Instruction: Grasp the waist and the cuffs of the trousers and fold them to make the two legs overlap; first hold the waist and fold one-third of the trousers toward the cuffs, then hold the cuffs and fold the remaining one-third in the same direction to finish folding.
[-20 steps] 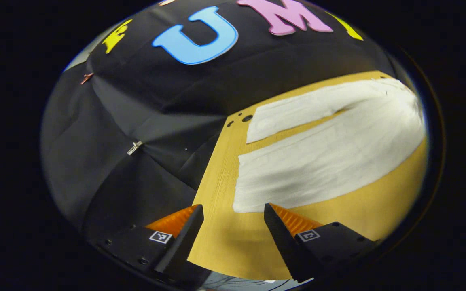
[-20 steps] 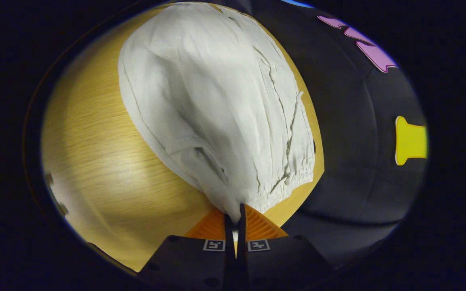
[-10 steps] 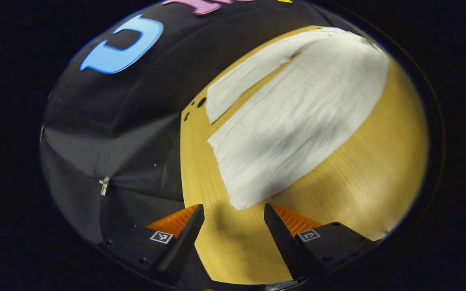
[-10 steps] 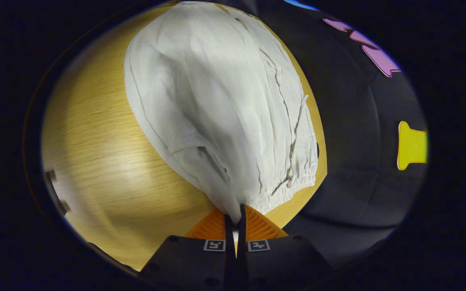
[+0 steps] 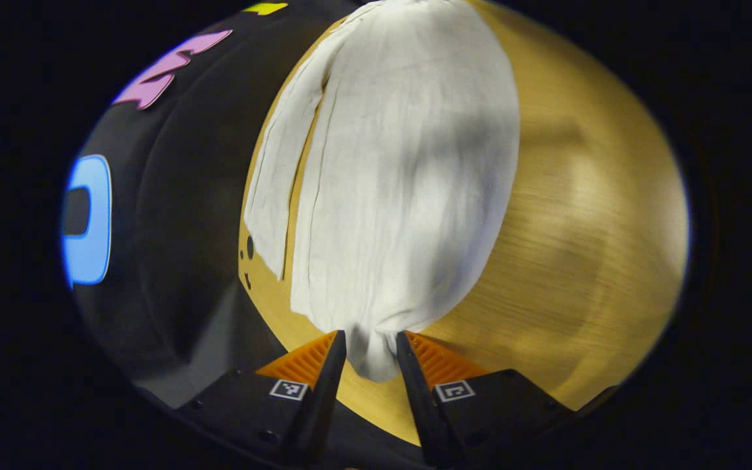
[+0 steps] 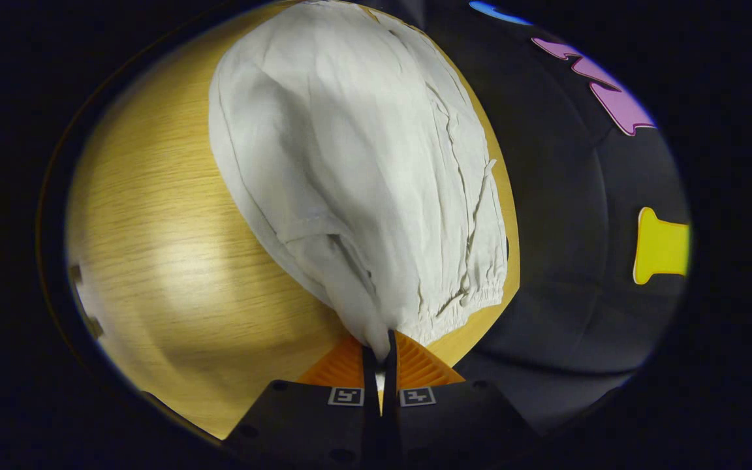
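White trousers (image 5: 402, 163) lie flat on the wooden table (image 5: 578, 228), legs side by side with a narrow gap between them. In the left gripper view the near leg's cuff corner bunches up between the fingers of my left gripper (image 5: 371, 356), whose jaws have narrowed onto it. In the right gripper view the trousers (image 6: 356, 163) stretch away from me, and my right gripper (image 6: 381, 352) is shut on the near corner of the waist. The gathered elastic waistband (image 6: 474, 294) runs off to the right toward the table's edge.
The black cloth wall (image 5: 173, 196) hangs close behind the table's far edge. Small holes (image 5: 249, 247) mark the table corner near the far cuff. Bare wood (image 6: 154, 248) lies on the open side of the trousers. A pale fixture (image 6: 82, 300) sits at the table's far left edge.
My left gripper swung round and moved in onto the near cuff, and its jaws narrowed around the cloth. My right gripper stayed shut on the waist and barely moved.
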`<move>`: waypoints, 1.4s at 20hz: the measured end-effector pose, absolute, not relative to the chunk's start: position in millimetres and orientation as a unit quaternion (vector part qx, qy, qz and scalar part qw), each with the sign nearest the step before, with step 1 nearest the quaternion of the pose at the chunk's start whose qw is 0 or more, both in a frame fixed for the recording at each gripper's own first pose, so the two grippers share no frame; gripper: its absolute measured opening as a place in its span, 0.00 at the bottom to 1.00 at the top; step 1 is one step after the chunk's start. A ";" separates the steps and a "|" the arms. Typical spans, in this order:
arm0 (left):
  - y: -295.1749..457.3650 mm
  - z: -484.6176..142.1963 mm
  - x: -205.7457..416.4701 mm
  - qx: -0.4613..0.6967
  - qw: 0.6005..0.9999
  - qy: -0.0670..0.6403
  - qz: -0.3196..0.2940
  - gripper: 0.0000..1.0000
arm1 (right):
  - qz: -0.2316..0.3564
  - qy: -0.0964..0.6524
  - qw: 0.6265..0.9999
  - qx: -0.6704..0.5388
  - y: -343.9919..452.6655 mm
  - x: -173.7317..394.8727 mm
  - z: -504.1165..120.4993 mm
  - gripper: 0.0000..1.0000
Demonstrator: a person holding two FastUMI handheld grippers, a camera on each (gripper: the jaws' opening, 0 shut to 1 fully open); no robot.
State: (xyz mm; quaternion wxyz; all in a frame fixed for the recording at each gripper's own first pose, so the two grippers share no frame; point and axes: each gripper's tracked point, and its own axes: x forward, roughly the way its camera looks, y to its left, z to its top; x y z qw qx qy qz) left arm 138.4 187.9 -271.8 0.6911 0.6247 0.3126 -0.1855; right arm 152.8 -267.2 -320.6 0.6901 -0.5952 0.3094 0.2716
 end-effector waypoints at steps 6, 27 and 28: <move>175.0 -275.0 124.4 0.593 0.693 0.359 -0.199 0.19 | 0.268 0.306 0.682 -0.607 -266.8 152.5 -319.2 0.05; 157.3 -148.9 174.7 0.551 0.818 0.163 -0.003 0.06 | 0.095 0.256 0.852 -0.446 -258.5 229.6 -222.4 0.05; 156.2 -138.2 182.8 0.547 0.822 0.155 0.004 0.06 | 0.085 0.253 0.862 -0.430 -259.6 238.5 -216.7 0.05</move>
